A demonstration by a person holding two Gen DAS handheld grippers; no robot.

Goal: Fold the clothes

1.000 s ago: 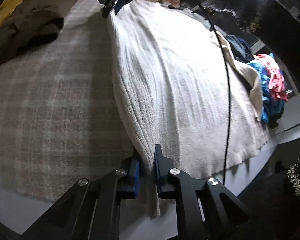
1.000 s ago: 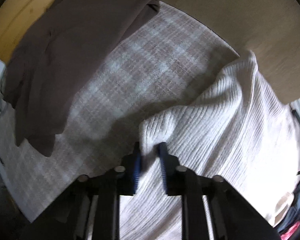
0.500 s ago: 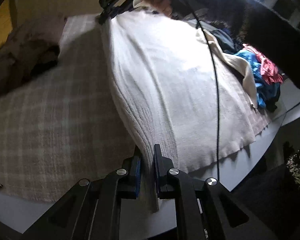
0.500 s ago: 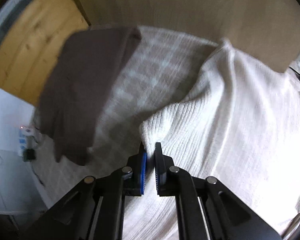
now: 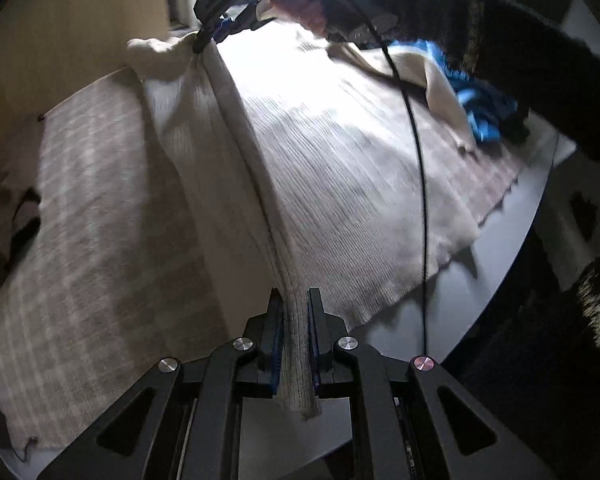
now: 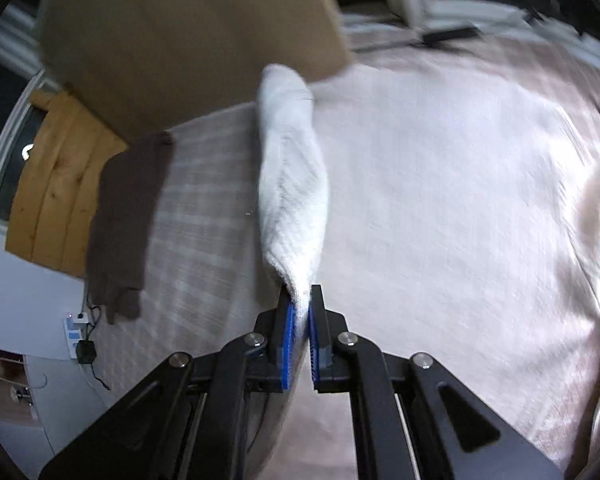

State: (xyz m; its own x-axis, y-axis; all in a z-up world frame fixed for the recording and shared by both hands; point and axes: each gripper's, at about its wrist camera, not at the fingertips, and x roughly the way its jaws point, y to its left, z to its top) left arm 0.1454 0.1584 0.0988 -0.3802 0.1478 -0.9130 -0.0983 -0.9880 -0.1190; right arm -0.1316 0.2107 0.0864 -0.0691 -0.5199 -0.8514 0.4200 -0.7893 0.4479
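Observation:
A cream ribbed knit sweater (image 5: 340, 168) is held lifted along one edge above a plaid blanket (image 5: 100, 220). My left gripper (image 5: 295, 308) is shut on its near hem corner. At the far end of that taut edge my right gripper (image 5: 216, 34) pinches the other corner, with a hand (image 5: 304, 4) and a dark fuzzy sleeve behind it. In the right wrist view my right gripper (image 6: 300, 308) is shut on the sweater (image 6: 440, 200), and a sleeve (image 6: 292, 168) dangles from the raised fold.
A brown garment (image 6: 128, 216) lies on the plaid blanket (image 6: 204, 200) to the left. Blue clothes (image 5: 480, 108) are heaped at the far right. A tan board (image 6: 180, 32) stands behind. A black cable (image 5: 420, 184) hangs across the sweater. The white surface edge (image 5: 500, 232) is near right.
Both grippers have raised the sweater's left edge off the blanket. The edge now stands as a taut ridge, and a sleeve has come up with it.

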